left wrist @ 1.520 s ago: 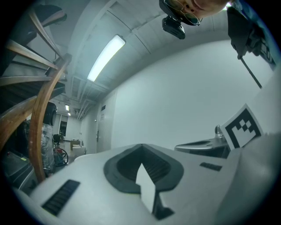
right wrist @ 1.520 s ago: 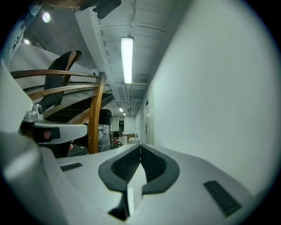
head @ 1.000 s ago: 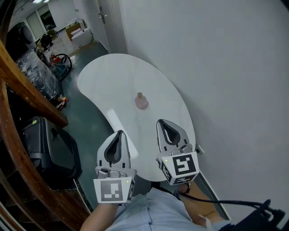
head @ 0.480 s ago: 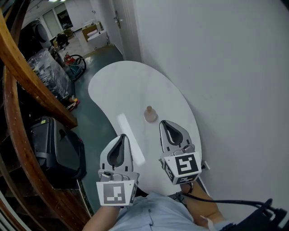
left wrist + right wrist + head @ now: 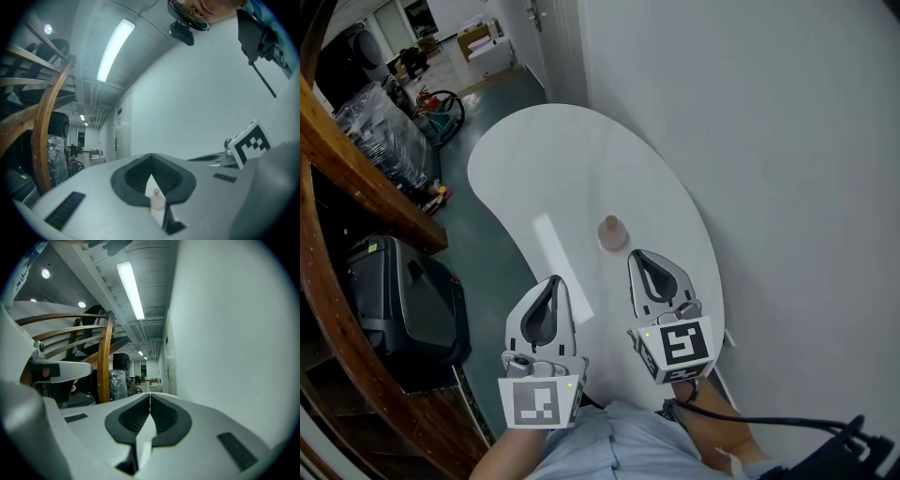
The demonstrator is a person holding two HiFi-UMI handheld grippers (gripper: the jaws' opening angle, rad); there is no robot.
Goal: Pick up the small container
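Small container (image 5: 612,232): upright on white table (image 5: 534,159), ahead of both sets of jaw tips, touching neither. Bottle-shaped, with a pale pink translucent body and a narrower beige neck or cap on top. Contents not readable: tint even over the whole body, no fill line made out.

Left gripper (image 5: 553,279): jaws clenched, tips together, nothing gripped. Sits behind the container, which stands ahead of these tips and off to their right, apart from them. In the left gripper view, the container shows in the narrow wedge of gap below the meeting tips. Stands beyond the jaws on the table, not pinched by the pads.

Right gripper (image 5: 640,254): jaws clenched shut along one straight line, empty. Container near, just ahead of these tips and slightly to their left, with a strip of bare table between. In the right gripper view, white table surface shows through the wedge under the tips.

Both grippers side by side above the near end of the table, tips pointing along it. Marker cubes (image 5: 675,347) at the rear ends, towards the person.

Off the table: black case (image 5: 403,300) on the floor, left of the left jaws. Wooden rail (image 5: 366,178) running diagonally, further left.
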